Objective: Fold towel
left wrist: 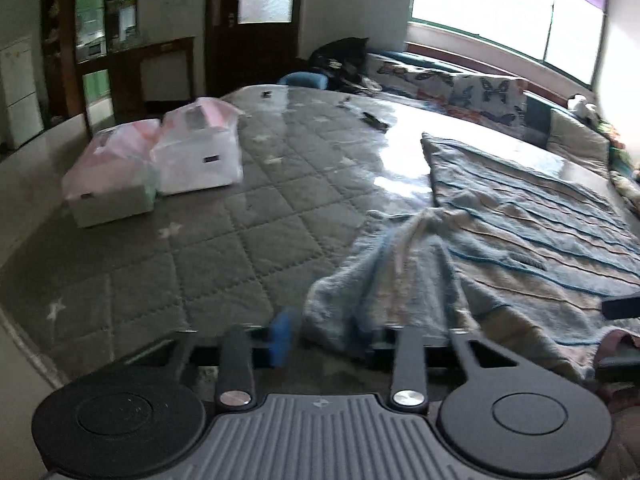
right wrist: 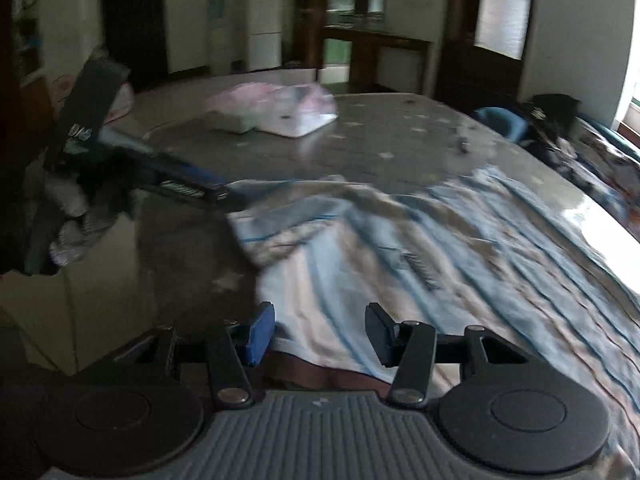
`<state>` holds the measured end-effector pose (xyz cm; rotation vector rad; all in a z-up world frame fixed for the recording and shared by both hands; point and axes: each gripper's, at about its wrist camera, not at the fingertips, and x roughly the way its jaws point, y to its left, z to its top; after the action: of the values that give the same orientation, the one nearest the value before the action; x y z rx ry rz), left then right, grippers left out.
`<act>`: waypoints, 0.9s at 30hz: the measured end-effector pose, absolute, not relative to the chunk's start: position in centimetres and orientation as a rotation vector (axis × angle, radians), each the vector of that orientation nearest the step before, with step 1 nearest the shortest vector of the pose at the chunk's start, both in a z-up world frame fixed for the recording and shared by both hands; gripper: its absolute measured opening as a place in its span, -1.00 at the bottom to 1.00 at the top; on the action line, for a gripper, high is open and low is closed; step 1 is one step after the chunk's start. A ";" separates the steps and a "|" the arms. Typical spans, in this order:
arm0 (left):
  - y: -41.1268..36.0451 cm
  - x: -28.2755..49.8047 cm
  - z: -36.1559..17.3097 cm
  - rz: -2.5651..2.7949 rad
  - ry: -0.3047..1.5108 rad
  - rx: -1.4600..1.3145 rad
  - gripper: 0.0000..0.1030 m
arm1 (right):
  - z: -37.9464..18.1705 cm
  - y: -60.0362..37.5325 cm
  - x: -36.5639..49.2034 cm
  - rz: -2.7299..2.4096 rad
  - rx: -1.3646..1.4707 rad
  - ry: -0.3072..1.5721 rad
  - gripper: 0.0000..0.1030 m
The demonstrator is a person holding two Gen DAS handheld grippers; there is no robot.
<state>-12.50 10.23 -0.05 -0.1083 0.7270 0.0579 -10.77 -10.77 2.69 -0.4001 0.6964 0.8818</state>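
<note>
A light blue towel (left wrist: 520, 232) with beige bands and thin blue lines lies spread on the grey quilted table (left wrist: 224, 240). Its near corner is bunched into a ridge. In the left wrist view my left gripper (left wrist: 328, 336) stands open at that corner. The blue left pad (left wrist: 282, 336) is bare, and the towel covers the right finger. In the right wrist view my right gripper (right wrist: 320, 336) is open over the towel (right wrist: 460, 248) at its near edge, both pads (right wrist: 260, 332) clear of cloth. The left gripper (right wrist: 188, 190) shows there touching the towel's far left corner.
Two white boxes in pinkish plastic bags (left wrist: 160, 168) (right wrist: 276, 114) sit on the far part of the table. A small black object (left wrist: 374, 120) lies beyond the towel. A bench with a butterfly cover (left wrist: 460, 88) runs under the window, and a blue chair (left wrist: 304, 80) stands behind the table.
</note>
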 end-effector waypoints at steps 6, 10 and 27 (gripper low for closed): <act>10.7 -12.4 1.8 0.081 0.613 -0.069 -0.88 | 1.6 -9.7 -10.7 0.909 -0.419 0.730 -0.04; 10.9 -11.7 2.5 0.095 0.568 -0.047 -0.88 | 0.4 -9.6 -10.7 0.934 -0.426 0.776 -0.02; 12.1 -13.1 0.8 0.137 0.736 -0.221 0.11 | 1.0 -5.3 -9.5 1.079 -0.420 0.744 -0.05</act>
<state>-13.10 12.12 0.82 -0.2212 0.7356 0.1367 -9.47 -5.30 0.98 -0.4204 0.7437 1.0786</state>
